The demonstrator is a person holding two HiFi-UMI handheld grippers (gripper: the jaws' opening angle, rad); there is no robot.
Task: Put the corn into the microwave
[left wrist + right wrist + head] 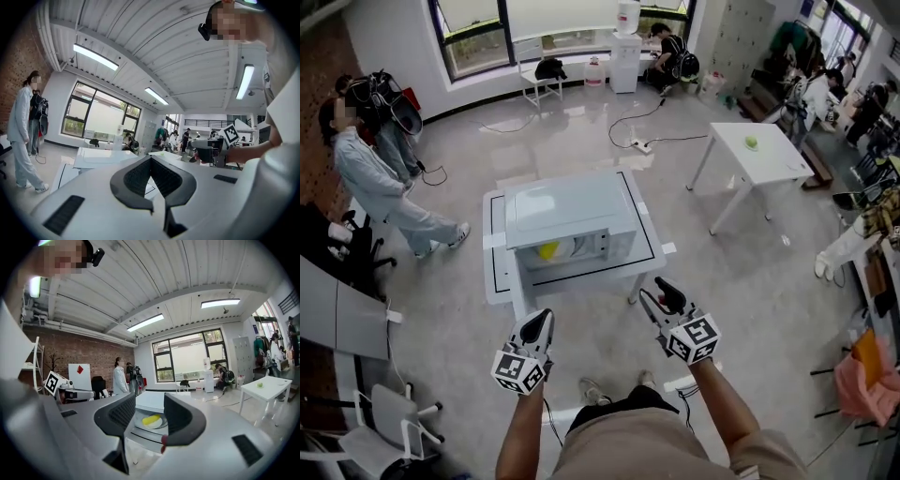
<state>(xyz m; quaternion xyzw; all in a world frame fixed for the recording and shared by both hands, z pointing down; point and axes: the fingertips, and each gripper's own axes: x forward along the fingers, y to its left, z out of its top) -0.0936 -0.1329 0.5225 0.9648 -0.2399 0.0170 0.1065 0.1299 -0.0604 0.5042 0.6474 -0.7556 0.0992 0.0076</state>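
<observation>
A white microwave (pixel 572 211) stands on a low white table (pixel 499 281) in front of me. Yellow corn (pixel 546 250) lies on a plate inside its cavity, seen through the front. In the right gripper view the corn (pixel 151 419) shows between the jaws, well ahead of them. My left gripper (pixel 542 319) hangs short of the table's near edge, shut and empty; its tips (pixel 151 158) meet. My right gripper (pixel 661 292) is held off the table's near right corner, open with nothing between its fingers (pixel 150 399).
A person (pixel 375 178) stands at the left near black chairs. A taller white table (pixel 769 164) with a small green object (pixel 751 142) stands at the right. Cables and a power strip (pixel 639 144) lie on the floor behind the microwave.
</observation>
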